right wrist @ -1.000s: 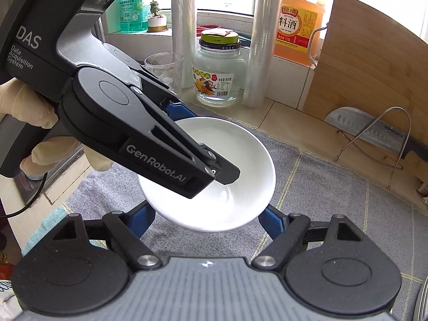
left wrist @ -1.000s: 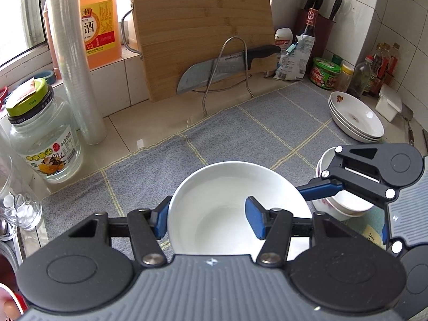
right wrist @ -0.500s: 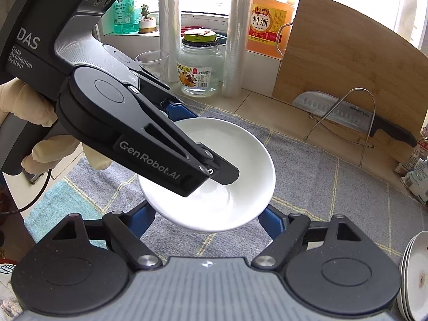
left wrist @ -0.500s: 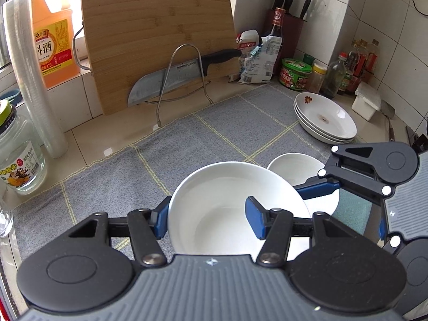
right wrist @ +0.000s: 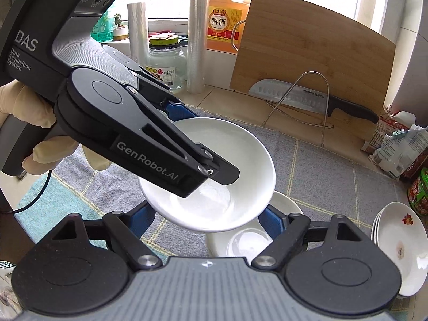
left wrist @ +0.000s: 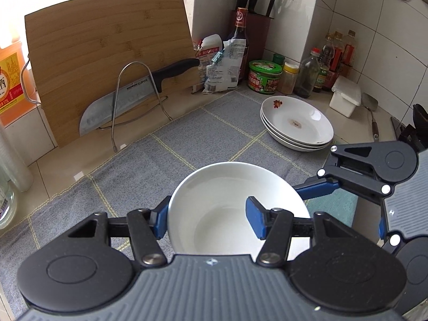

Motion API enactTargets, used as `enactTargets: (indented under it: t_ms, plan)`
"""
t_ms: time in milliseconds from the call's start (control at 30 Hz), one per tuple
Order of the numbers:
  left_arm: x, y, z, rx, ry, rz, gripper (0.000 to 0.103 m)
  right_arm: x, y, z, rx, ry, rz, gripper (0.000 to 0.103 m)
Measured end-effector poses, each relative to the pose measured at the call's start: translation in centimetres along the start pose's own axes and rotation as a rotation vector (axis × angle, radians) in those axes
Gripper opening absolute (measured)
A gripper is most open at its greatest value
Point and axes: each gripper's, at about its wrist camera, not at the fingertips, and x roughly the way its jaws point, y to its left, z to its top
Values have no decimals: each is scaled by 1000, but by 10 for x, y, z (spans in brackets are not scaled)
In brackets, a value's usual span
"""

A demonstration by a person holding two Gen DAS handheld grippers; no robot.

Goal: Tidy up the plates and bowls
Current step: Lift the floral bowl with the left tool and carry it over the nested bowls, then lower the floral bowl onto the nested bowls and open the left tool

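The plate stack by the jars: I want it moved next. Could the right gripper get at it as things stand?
Probably yes: the right gripper is open and holds nothing, and the plate stack lies uncovered on its right; only the held bowl hangs in front.

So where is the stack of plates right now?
The stack of plates sits on the grey mat's far right in the left wrist view, just before the green-lidded jar and the white box.

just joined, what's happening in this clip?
A person is tidying dishes with two handheld grippers. The left gripper clamps the rim of a white bowl, held above the grey mat. The right gripper is open, apparently under the bowl, with a second bowl on the mat beneath. A stack of plates sits nearby.
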Motion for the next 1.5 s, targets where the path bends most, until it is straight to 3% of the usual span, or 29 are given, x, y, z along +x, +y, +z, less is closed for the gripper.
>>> enactTargets:
  t_ms: [633, 1500]
  plan:
    - [44, -21, 13, 26, 47, -48, 57, 1, -42, -23, 54, 37, -32, 87]
    - [59, -21, 6, 2, 63, -70, 57, 11, -48, -30, 60, 71, -23, 88]
